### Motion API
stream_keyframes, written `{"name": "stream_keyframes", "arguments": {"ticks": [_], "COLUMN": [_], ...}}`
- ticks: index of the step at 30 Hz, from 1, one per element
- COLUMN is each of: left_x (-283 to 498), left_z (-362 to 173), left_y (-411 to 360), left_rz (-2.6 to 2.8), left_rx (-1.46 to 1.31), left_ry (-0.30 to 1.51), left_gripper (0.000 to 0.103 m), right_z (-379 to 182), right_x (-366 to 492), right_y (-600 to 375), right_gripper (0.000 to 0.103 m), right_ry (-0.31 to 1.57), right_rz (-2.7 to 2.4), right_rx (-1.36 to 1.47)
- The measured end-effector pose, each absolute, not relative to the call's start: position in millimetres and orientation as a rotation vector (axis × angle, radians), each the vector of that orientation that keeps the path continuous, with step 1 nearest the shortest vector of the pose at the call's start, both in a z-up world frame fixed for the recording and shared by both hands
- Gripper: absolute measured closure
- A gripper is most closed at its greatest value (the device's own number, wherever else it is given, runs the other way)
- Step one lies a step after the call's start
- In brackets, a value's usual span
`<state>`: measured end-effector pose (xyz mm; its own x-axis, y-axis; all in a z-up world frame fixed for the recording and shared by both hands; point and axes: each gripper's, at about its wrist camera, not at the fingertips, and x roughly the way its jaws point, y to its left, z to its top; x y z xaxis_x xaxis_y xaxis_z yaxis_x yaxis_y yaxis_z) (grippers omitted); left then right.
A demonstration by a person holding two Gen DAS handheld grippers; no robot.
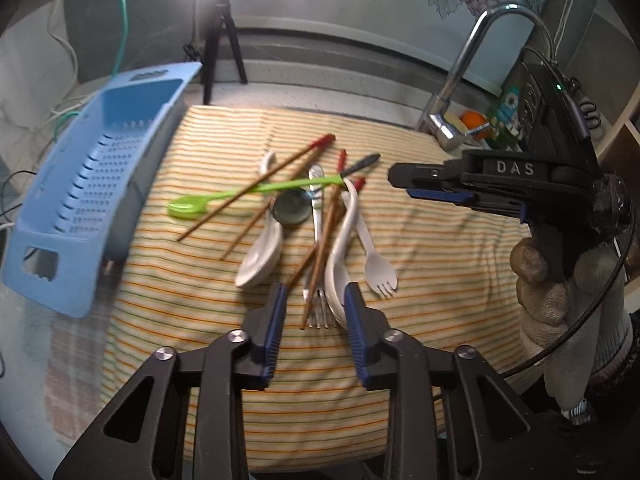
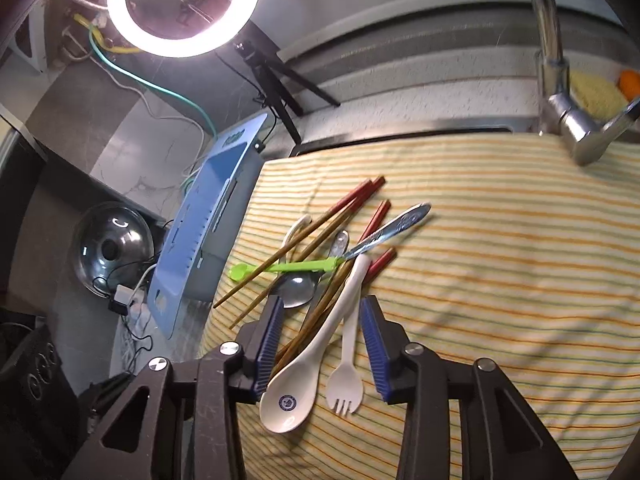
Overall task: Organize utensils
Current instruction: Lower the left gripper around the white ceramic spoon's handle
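Green spoon (image 1: pixel 256 194) lengthwise left-right

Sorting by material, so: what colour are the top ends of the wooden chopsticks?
Red on the chopsticks' top ends, clearest in the right wrist view.

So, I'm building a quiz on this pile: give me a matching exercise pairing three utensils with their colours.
Things:
1. long thin spoon
2. spork
3. chopstick tips

Colours:
A. red
B. white
C. bright green

Pairs: 1-C, 2-B, 3-A
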<state>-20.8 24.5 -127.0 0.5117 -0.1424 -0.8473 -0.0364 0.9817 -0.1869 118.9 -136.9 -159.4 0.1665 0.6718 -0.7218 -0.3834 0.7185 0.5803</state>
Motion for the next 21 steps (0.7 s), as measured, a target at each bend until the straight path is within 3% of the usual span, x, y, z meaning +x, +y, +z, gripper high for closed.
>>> {"name": "stream_keyframes", "arguments": {"ticks": [10,21], "left_x": [-7,-4], "left_z": [-143,-162], "left_y": [8,13], "left_rz": [-0.145,-0.123], "left_rx": [-0.132,-0.094], "left_ry": [1.076,1.101], "left_gripper": [0.09,0.09], "right_z": [-181,-195], "right_x": [126,128], "right_y": [-129,-115], "right_gripper": [0.076,0.079], "right_ry": [1.258,1.323], "right_rz": [0.787,0.819], "right_rx": [0.355,0.384]}}
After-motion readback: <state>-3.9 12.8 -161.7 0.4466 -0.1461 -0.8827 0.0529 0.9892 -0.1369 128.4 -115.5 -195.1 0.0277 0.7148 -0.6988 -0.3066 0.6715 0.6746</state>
